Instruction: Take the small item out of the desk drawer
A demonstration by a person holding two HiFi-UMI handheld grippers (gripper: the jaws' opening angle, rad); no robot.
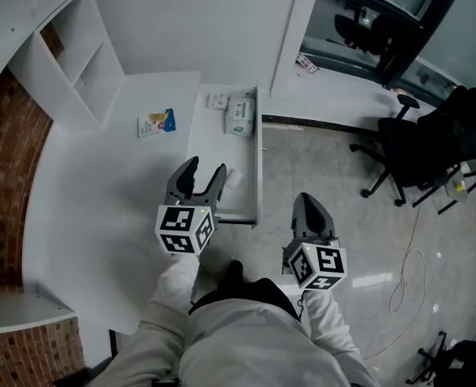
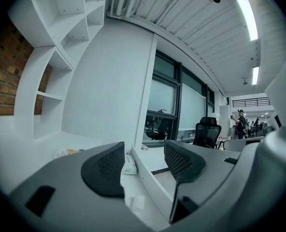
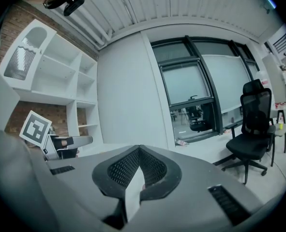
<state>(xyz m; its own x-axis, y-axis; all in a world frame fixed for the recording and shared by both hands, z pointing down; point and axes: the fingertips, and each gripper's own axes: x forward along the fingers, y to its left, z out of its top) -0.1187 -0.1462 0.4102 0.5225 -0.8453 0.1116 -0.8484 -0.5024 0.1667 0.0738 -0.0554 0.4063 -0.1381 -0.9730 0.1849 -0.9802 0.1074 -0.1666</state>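
Drawer [image 1: 212,153] stood pulled out; item [image 1: 233,180] lay inside at the near end, just beside left gripper [image 1: 206,166]; jaws wide apart, empty, probably lined up for the pick; right gripper [image 1: 307,200] pinched a white sliver [image 3: 133,190], parked clear beside the drawer.

Small white packets [image 1: 239,115] at the far end of the open white drawer [image 1: 213,147]: print too small to read. Drawer's near corner hidden behind the left gripper [image 1: 208,166].
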